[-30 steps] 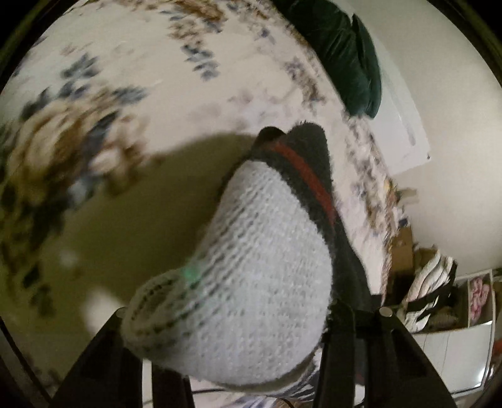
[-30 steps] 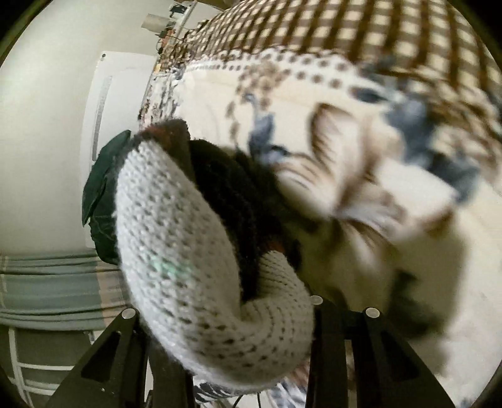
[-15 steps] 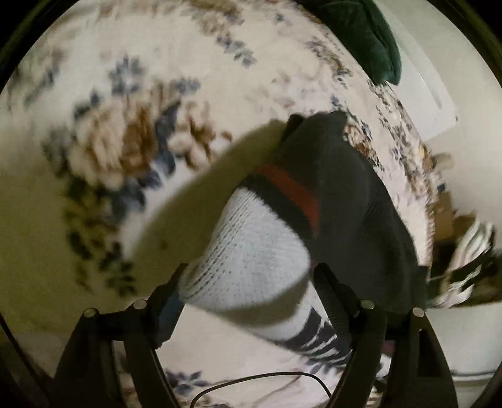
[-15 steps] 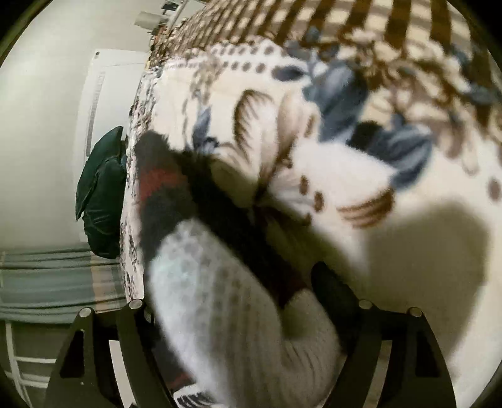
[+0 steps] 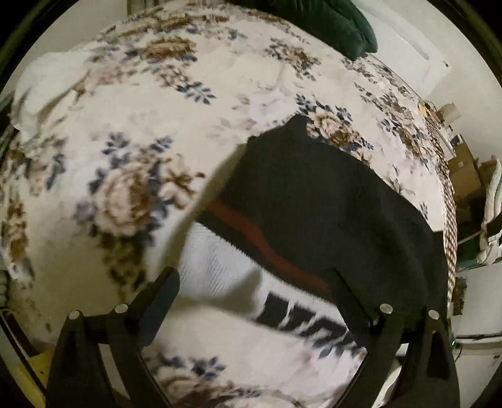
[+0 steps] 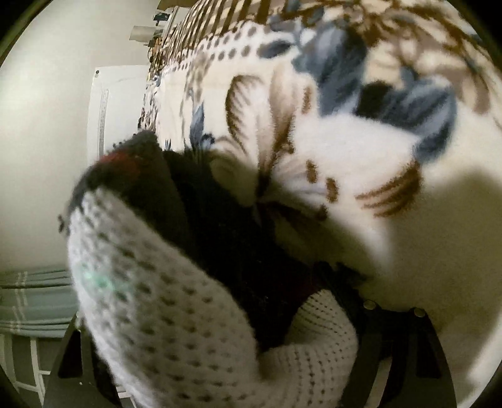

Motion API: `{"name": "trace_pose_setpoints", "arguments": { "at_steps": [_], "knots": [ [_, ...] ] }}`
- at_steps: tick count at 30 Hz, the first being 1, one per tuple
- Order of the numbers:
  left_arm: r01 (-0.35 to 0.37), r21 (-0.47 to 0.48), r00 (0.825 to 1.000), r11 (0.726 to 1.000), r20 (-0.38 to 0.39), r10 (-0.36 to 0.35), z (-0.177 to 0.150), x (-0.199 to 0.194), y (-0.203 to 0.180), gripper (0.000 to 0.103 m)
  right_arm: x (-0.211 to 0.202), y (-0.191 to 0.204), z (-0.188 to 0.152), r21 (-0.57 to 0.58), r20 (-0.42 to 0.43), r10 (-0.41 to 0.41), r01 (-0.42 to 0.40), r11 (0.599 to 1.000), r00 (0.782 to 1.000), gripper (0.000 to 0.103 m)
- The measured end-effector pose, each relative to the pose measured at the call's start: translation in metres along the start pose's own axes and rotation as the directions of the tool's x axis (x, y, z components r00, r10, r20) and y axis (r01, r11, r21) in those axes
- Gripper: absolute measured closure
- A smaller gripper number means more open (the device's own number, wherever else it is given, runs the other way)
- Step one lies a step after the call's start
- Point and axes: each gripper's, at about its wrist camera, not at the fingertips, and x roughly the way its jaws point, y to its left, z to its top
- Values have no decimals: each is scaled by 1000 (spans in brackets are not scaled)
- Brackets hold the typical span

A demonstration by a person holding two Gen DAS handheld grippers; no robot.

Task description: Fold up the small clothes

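A small knit sweater (image 5: 313,194), black with a red stripe and a white lower part, lies on the floral blanket (image 5: 141,125). My left gripper (image 5: 255,301) hovers above its white part. The jaws are opening, stand wide and touch nothing. In the right wrist view the sweater's white knit (image 6: 163,298) bulges up close, folded over its black part. My right gripper (image 6: 219,339) has that fold lying slack between its opening jaws. The knit hides the left finger, and the right finger (image 6: 360,317) stands clear of the pile.
The blanket (image 6: 360,150) covers a bed. A dark green cushion (image 5: 329,18) lies at its far end, and white cloth (image 5: 47,81) at its left edge. Boxes and clutter (image 5: 464,175) stand beyond the right edge. Grey-green striped fabric (image 6: 31,298) hangs beside the bed.
Both grippers spread their jaws and let go of the white knit fold. The left one rose and the sweater now lies flat below it. The right one sank toward the blanket.
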Motion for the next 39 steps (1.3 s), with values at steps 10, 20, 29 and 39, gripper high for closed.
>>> {"name": "trace_pose_setpoints", "arguments": {
  "at_steps": [10,20,29,39],
  "knots": [
    [125,146,989,981,63,-136,21,38,-77,7,-11,-3,-10,8,34,8,-8,1000,999,16],
    [10,332,999,943,-51,7,13,146,-89,0,-14,-15,-4,90,96,37,-46,995,995,15],
    [65,258,996,964,-78,-46,18,139,-81,0,-36,26,-18,-7,187,-39,42,999,982,73],
    [172,129,983,977,-91,-161,21,112,-55,0,-41,156,-87,-385,257,-141,235,892,956,78]
  ]
}}
